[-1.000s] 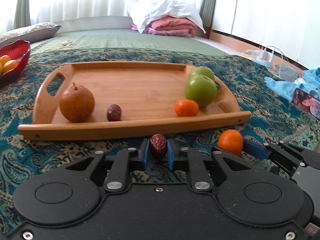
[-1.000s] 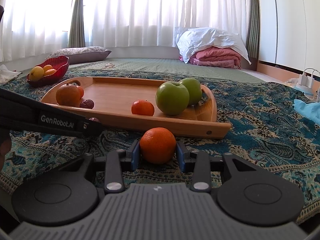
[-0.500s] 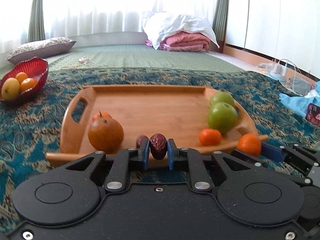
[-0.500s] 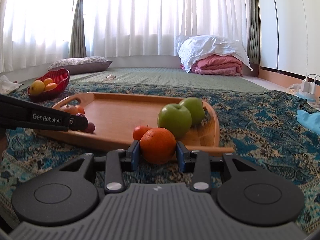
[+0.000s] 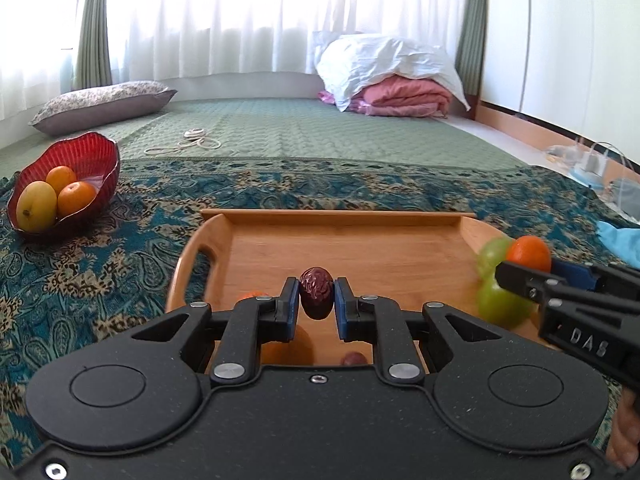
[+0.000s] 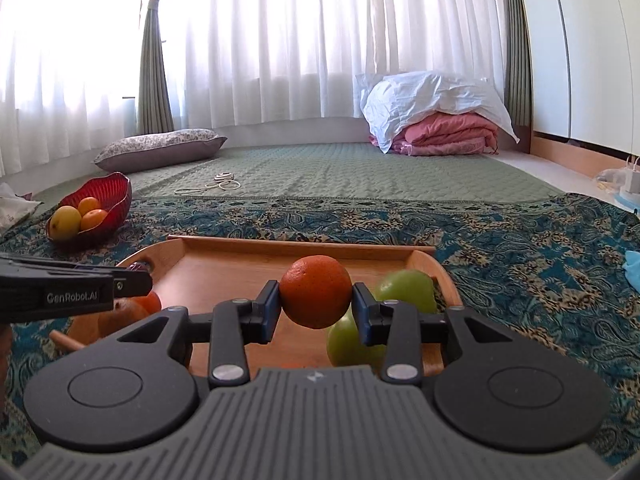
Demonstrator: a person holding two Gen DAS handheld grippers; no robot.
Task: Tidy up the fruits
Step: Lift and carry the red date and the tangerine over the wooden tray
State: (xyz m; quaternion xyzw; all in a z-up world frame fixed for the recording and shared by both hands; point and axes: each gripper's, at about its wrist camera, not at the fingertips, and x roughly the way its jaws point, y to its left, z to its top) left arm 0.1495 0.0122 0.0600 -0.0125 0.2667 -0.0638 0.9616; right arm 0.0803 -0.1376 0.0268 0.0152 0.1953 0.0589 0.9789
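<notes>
- The side of your left gripper [image 6: 132, 282], seen from the right wrist camera, reads "GenRobot.AI" in pale letters on black.
- The side of your right gripper [image 5: 536, 266], seen from the left wrist camera, carries raised letters that read "DAS"; anything past them is cut off.
- Your left gripper [image 5: 316, 300] points forward and somewhat downward over the near part of the wooden tray [image 5: 344, 216]. Its blue pads are clamped on a wrinkled dark red date [image 5: 316, 293], held upright between them.
- Your right gripper [image 6: 316, 306] points forward at a shallower downward tilt, also over the tray [image 6: 304, 245]. Its pads pinch an orange [image 6: 316, 291] on both sides.
- From the left camera that orange [image 5: 528, 254] shows just in front of the two green apples [image 5: 500, 304] at the tray's right end; the apples look blurred.
- From the right camera the green apples [image 6: 408, 290] sit just behind and below the held orange.
- At the tray's left end you have a brownish round fruit [image 6: 120, 314] and a small orange fruit [image 6: 148, 303], partly hidden by your left gripper.
- A second date [image 5: 353, 359] lies on the tray floor under your left gripper.
- The red bowl [image 5: 86, 152] stands well to the left on the patterned cloth [image 5: 100, 280], holding a yellow fruit and two oranges.
- Part of your hand [image 5: 624, 436] shows at the lower right edge.
</notes>
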